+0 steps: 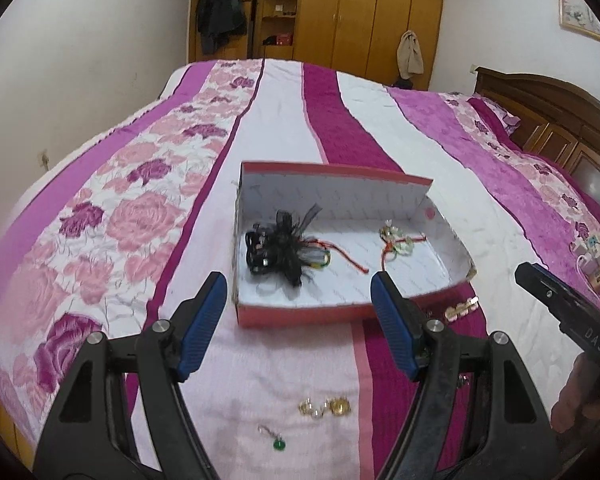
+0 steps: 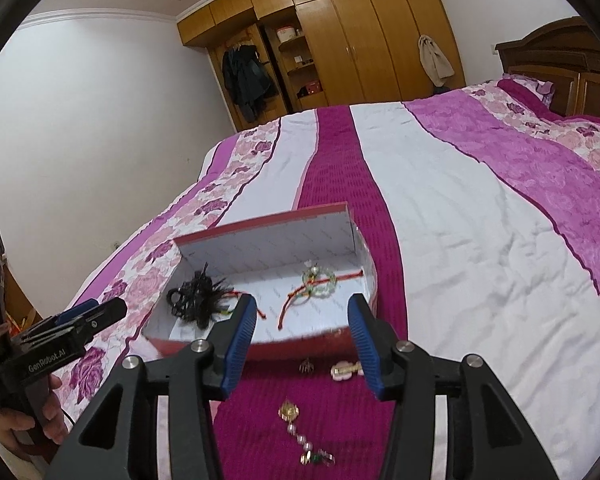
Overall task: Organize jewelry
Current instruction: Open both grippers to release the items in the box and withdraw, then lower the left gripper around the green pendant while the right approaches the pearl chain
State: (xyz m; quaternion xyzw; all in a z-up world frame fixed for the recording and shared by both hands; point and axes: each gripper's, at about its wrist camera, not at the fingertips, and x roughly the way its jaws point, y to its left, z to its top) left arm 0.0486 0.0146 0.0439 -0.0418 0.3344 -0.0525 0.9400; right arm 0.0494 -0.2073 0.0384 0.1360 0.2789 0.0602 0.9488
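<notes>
Left wrist view: nearest the lens, a small green pendant (image 1: 278,445) and a gold bead bracelet (image 1: 325,406) lie loose on the pink-striped bedspread (image 1: 284,120), between the arms of the left gripper (image 1: 300,326). Its blue-padded fingers (image 1: 204,320) stand wide apart with nothing between them. To the right, a pink hair clip (image 1: 461,309) rests on the magenta stripe just outside the near right corner of the red box (image 1: 300,314). The box sits open just beyond the fingertips, its white inside showing. In its left part lies a black feathered hair piece (image 1: 278,246) with a red cord (image 1: 346,254) trailing from it; in its right part lies a pale bead bracelet (image 1: 398,242) on another red cord. The right gripper (image 1: 556,296) shows at the right edge, seen from the side, so its jaws cannot be read here.

Right wrist view: closest, a gold chain with pale beads (image 2: 298,432) runs along the magenta stripe, ending in a small green-stoned piece (image 2: 318,457). Beyond it, the right gripper (image 2: 302,344) is spread open and empty, and between its pads lie a small dark claw clip (image 2: 306,367) and the pink hair clip (image 2: 345,371), just beside the box's near wall (image 2: 300,344). At the left, a hand (image 2: 32,420) holds the left gripper (image 2: 100,314) beside the box. Far off, a wooden wardrobe (image 2: 340,40) and a dark headboard (image 2: 560,64).
</notes>
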